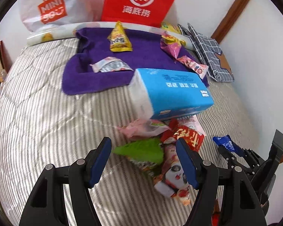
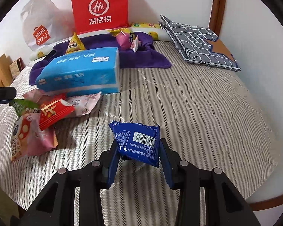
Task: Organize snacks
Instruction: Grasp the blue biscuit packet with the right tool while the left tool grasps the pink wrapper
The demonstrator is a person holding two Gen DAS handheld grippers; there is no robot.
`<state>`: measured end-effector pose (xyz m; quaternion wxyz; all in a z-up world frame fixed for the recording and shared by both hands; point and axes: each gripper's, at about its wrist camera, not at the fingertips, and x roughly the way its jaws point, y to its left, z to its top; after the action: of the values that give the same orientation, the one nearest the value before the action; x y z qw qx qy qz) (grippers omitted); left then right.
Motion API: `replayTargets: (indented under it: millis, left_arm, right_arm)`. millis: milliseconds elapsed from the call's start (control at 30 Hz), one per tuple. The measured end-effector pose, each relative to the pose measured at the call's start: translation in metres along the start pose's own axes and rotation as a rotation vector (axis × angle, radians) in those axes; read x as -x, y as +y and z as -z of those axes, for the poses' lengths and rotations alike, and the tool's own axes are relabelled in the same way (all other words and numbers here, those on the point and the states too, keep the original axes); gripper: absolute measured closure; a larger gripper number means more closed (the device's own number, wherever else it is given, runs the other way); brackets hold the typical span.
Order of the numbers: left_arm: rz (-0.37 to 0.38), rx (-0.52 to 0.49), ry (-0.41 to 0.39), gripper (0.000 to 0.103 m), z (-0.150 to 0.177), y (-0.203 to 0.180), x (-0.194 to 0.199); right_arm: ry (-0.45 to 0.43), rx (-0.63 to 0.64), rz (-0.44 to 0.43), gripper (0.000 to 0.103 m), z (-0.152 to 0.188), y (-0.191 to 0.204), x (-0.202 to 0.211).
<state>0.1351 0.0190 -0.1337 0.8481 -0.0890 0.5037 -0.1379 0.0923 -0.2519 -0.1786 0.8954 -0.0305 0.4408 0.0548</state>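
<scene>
Holding the blue snack packet point(image 2: 136, 141) in my right hand-held gripper point(image 2: 139, 162), I have its jaws pinched on the lower part of the wrapper, and the packet stands up above the striped bed cover point(image 2: 198, 113), barcode side toward the camera. It looks light and crinkly, a thin foil sachet with air inside, so I judge it will slip or twist if I loosen at all; the flat crimped seam along an edge is the surest place to grip, rather than the puffy middle.

My left hand-held gripper point(image 1: 144, 162) hangs with its jaws spread wide and nothing between them, just above a loose heap of snacks: a green packet point(image 1: 143, 149), a red packet point(image 1: 186, 136), and a pink panda-print packet point(image 1: 172, 171). These also seem soft and slippery and overlap each other, so I would take one by a free corner to avoid dragging its neighbours.

A blue tissue pack point(image 1: 171, 92) lies just beyond the heap, partly on a purple towel point(image 1: 96, 75) that carries more snacks, including a yellow triangular packet point(image 1: 119, 38). A red paper bag point(image 1: 141, 1) stands against the wall behind, a likely place to gather them.
</scene>
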Motion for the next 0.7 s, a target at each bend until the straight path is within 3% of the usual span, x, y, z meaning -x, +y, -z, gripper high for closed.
replayTargets:
  millis: [167, 700]
  left_arm:
    - [-0.021, -0.043, 0.038, 0.027, -0.01, -0.01, -0.018]
    - [-0.129, -0.118, 0.145, 0.027, -0.018, -0.016, -0.06]
  right_arm:
    - [0.006, -0.015, -0.008, 0.064, -0.004, -0.006, -0.006]
    - [0.029, -0.041, 0.009, 0.064, -0.012, -0.022, -0.024]
